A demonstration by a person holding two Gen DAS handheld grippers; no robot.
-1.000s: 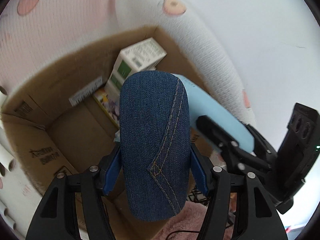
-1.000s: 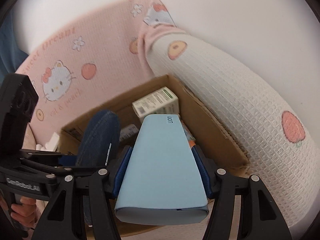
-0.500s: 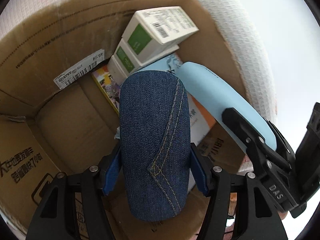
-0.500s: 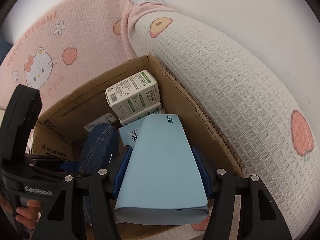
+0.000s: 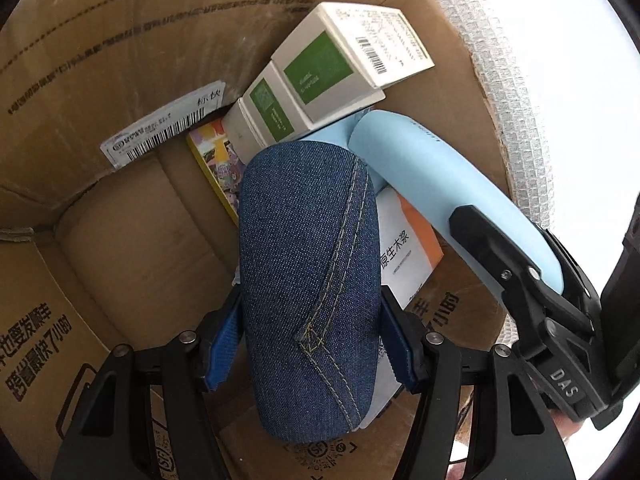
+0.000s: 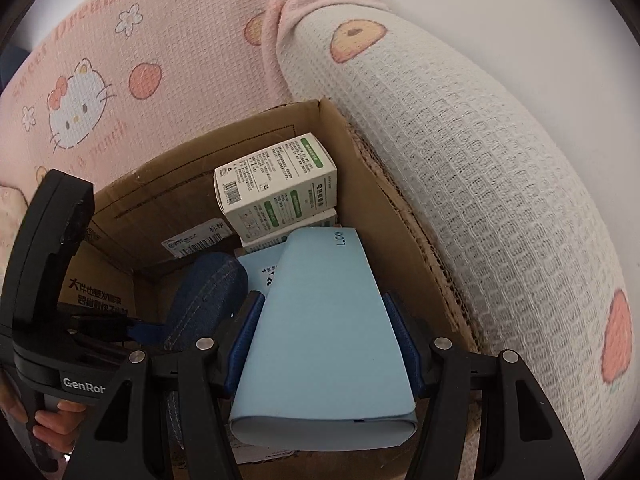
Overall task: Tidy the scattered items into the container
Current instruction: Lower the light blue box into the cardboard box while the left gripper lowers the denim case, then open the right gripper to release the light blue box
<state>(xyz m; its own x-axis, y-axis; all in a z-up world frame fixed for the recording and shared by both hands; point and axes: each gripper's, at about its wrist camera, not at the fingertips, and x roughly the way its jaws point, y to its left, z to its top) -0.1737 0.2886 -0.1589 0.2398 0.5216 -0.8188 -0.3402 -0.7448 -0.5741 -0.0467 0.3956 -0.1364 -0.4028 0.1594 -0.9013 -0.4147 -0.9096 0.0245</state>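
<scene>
My left gripper (image 5: 310, 340) is shut on a dark blue denim case (image 5: 310, 280) and holds it inside the open cardboard box (image 5: 120, 60). My right gripper (image 6: 322, 344) is shut on a light blue case (image 6: 324, 340), also held inside the box (image 6: 392, 208), just right of the denim case (image 6: 208, 292). The light blue case shows in the left wrist view (image 5: 448, 196) with the right gripper (image 5: 520, 280) around it.
The box holds two stacked white-and-green cartons (image 5: 344, 68) (image 6: 276, 184), a yellow booklet (image 5: 216, 164) and a white-and-orange pack (image 5: 404, 248). A white waffle-knit cushion (image 6: 480, 160) presses the box's right wall. A pink cartoon-cat blanket (image 6: 120, 60) lies behind.
Both grippers have moved forward and down into the box with their cases. The box's contents now loom closer in both views.
</scene>
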